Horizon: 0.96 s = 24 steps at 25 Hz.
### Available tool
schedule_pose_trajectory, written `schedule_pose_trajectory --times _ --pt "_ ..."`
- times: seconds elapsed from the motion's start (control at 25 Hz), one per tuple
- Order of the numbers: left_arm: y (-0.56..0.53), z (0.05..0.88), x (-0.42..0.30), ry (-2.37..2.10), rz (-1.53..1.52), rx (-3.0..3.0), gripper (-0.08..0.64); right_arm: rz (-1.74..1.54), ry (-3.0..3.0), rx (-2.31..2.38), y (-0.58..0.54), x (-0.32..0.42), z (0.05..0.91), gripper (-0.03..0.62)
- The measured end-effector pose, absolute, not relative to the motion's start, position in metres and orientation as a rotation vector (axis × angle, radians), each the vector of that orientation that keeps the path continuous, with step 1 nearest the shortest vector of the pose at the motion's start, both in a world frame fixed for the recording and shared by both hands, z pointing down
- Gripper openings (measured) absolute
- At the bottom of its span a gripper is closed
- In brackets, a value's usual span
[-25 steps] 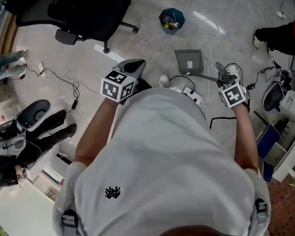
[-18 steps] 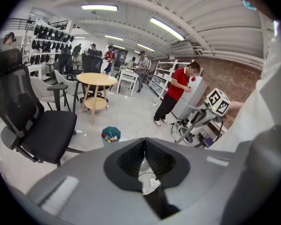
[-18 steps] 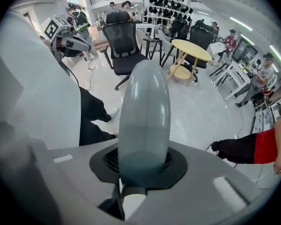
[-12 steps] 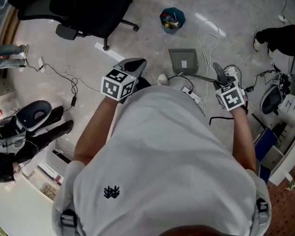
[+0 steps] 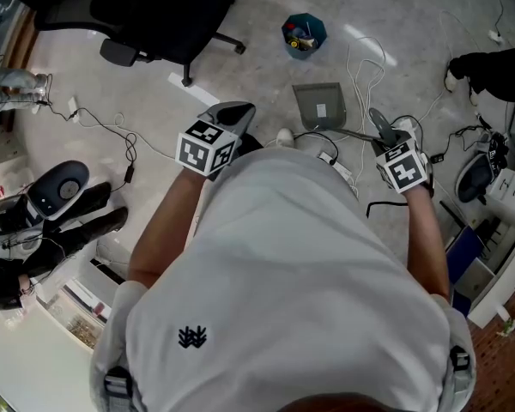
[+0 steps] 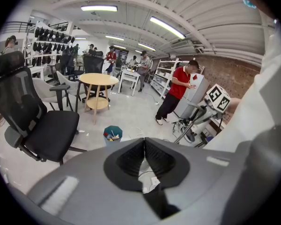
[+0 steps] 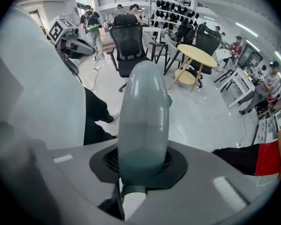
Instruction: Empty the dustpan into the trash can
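Status: the right claw (image 7: 144, 164) is clamped on the rounded grey-green handle grip (image 7: 144, 107) of the flat grey long-handled dustpan (image 5: 319, 106). The left claw (image 6: 144, 149) is shut on nothing, jaws pressed together, and is held well short of the small round teal trash can (image 5: 303, 33), to its left as seen in the head view.

The dustpan is seen on the person's side of the trash can, slightly to its right and apart from it. Whether it rests on the floor or is lifted cannot be told. Its long axis runs from the pan end, nearest the trash can, back and right to the right claw.

Judged as the carry stage, with nothing tipped yet. The pan end needs to be pushed forward along that axis until it is over the trash can rim, then tilted. White cables (image 5: 360, 58) lie just right of the trash can and should be cleared.
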<state>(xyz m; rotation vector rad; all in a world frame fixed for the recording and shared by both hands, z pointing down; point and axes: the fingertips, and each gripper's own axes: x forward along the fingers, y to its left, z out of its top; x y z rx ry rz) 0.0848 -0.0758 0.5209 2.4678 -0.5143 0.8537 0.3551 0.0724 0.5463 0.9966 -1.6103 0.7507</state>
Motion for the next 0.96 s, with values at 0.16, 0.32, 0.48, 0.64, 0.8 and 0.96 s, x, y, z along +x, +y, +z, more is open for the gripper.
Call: schedule_pose_trajectory --times 0.16,0.32,0.48,0.64,0.8,0.96 --pt "-0.076 0.522 0.083 -0.521 0.864 2.471 0.058 0.745 -1.616 0.990 0.072 0.356 0.547 0.084" --pt "-0.080 0.522 0.082 -0.526 0.871 2.468 0.058 0.745 -1.618 0.987 0.068 0.357 0.548 0.084" --pt "-0.082 0.525 0.082 -0.522 0.885 2.468 0.058 0.743 -1.623 0.981 0.065 0.357 0.549 0.084" --pt "-0.084 0.523 0.084 -0.521 0.890 2.472 0.058 0.746 -1.626 0.980 0.064 0.357 0.550 0.084" --pt "-0.087 0.523 0.089 -0.512 0.902 2.476 0.058 0.748 -1.629 0.982 0.060 0.357 0.552 0.084" --pt "-0.087 0.526 0.090 -0.506 0.909 2.472 0.058 0.757 -1.629 0.982 0.059 0.357 0.555 0.084"
